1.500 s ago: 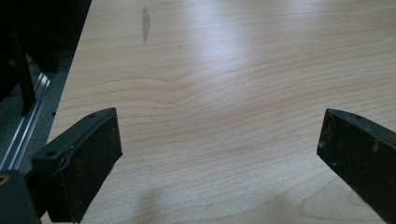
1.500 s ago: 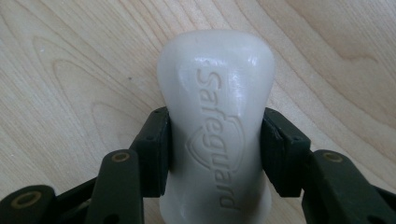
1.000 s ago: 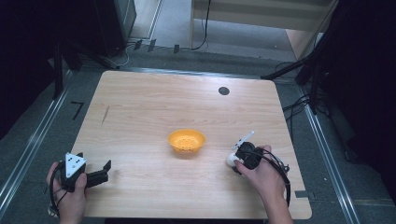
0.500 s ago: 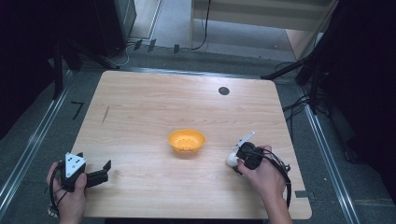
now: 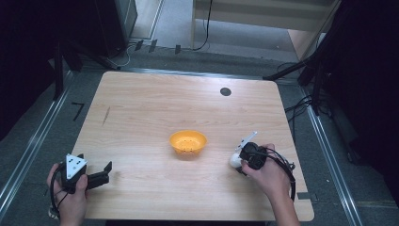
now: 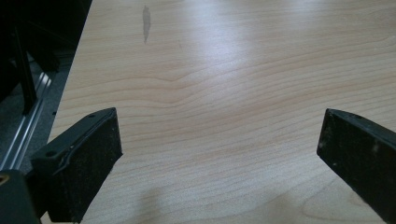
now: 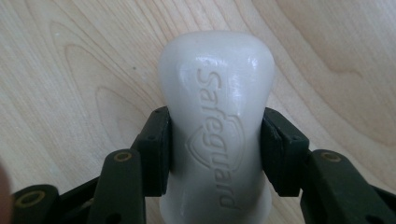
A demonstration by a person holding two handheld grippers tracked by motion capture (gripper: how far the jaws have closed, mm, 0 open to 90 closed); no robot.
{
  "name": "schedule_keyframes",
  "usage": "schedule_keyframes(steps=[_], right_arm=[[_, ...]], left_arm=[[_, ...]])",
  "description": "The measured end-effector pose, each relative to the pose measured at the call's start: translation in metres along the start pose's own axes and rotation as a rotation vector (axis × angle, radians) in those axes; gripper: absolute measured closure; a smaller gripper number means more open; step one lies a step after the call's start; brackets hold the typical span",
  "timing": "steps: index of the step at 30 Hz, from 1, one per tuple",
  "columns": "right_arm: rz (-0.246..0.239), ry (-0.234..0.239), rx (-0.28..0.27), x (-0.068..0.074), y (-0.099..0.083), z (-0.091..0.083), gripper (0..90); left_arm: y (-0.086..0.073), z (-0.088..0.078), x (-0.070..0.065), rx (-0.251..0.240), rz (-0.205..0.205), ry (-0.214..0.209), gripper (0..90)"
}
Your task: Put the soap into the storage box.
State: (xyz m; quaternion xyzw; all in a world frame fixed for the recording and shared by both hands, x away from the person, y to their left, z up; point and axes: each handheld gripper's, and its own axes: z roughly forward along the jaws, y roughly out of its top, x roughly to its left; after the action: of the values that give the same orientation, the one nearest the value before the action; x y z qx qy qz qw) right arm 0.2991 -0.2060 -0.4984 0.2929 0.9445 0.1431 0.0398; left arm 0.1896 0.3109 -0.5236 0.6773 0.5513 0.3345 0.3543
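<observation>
orange bowl (image 5: 188, 142): frame centre, nothing visible inside | right gripper (image 7: 215, 154): pinching white soap bar (image 7: 215, 126), lower right | left gripper (image 6: 219, 154): spread wide, lower left

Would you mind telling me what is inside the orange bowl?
The orange bowl looks empty: a few small dark dots show on its inner floor. Its near inner wall is hidden by the rim.

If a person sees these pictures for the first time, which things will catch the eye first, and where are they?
The eye falls first on the orange bowl, alone near the middle of the wooden table. Next comes the white soap bar stamped "Safeguard", clamped between the jaws of the right gripper just right of the bowl. At the table's near left corner, the left gripper is held with its jaws wide apart over bare wood.
</observation>
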Motion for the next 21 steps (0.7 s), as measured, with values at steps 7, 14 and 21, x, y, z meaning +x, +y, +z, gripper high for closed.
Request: schedule_keyframes(steps=[7,14,21], right_arm=[[-0.046,0.002,0.015,-0.001,0.010,-0.005,50.9],[-0.102,0.027,0.044,-0.005,0.026,-0.010,50.9],[-0.154,0.048,0.030,-0.005,0.042,-0.011,50.9]], left_arm=[[0.000,0.000,0.000,-0.001,-0.002,-0.001,0.0],[0.000,0.000,0.001,-0.004,-0.005,-0.003,0.0],[0.000,-0.001,0.001,-0.004,-0.005,-0.002,0.0]])
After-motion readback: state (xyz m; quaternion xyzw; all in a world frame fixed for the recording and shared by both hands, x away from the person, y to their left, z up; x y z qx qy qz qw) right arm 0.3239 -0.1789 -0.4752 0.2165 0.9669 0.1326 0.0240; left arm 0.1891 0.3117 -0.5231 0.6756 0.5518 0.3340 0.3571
